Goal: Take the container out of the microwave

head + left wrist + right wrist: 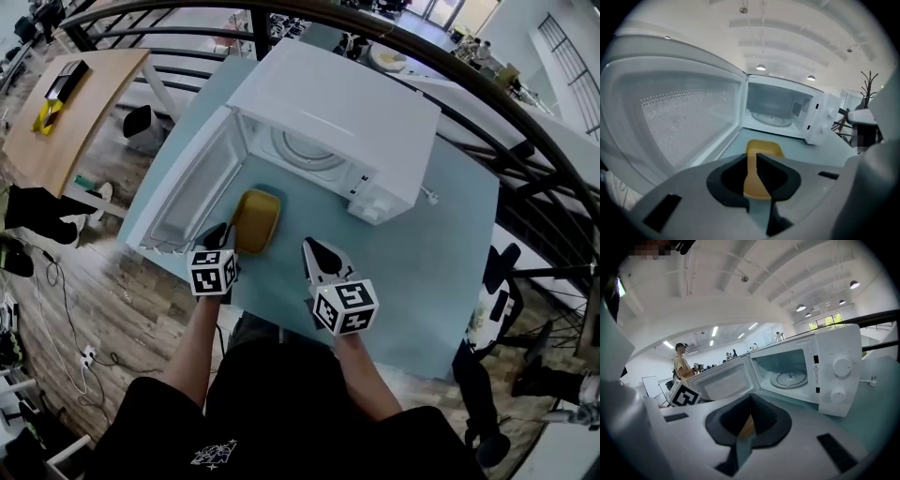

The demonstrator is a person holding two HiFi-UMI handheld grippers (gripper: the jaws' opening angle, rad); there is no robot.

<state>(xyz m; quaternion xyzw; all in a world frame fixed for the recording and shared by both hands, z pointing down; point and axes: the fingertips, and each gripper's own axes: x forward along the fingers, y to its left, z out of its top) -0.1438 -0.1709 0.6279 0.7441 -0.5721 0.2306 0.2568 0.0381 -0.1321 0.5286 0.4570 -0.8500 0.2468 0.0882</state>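
Container (256,220) on table (422,244), just before microwave (337,112) opening. Door (192,187) swung open at microwave's left.

A pale blue table (441,225) bears the open microwave (337,112) and yellow container (256,220).

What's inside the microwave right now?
Only the glass turntable shows inside the microwave. The yellow container sits outside, on the table before it. Anything beneath the turntable is covered.
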